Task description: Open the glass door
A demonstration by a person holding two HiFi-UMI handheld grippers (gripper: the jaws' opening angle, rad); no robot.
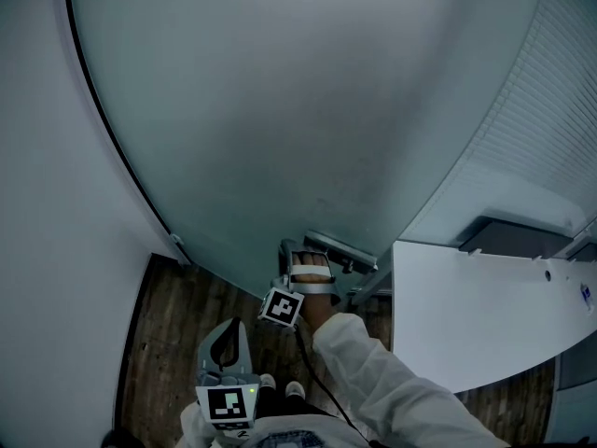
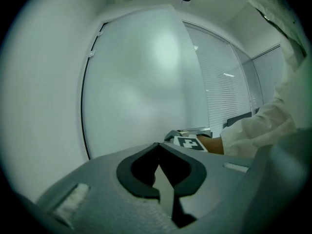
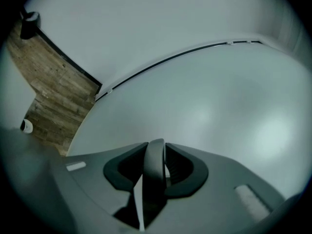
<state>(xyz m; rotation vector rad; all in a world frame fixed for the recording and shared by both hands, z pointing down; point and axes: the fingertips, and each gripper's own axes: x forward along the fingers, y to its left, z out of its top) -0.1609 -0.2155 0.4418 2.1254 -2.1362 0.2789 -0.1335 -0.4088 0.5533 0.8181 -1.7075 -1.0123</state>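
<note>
Wood-plank floor (image 1: pixel 177 315) | frosted glass door (image 1: pixel 280 110) | R gripper (image 3: pixel 156 149) clamps curved dark handle (image 3: pixel 152 177)

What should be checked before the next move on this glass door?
1. The right gripper around the handle: ok, it sits between the jaws.
2. Grip firm enough to pull: cannot tell.
3. The left gripper free: ok, jaws together, nothing in them.
4. The glass door unlatched: cannot tell.
5. The white table clear of the door's swing: cannot tell, it stands close beside the handle.
</note>
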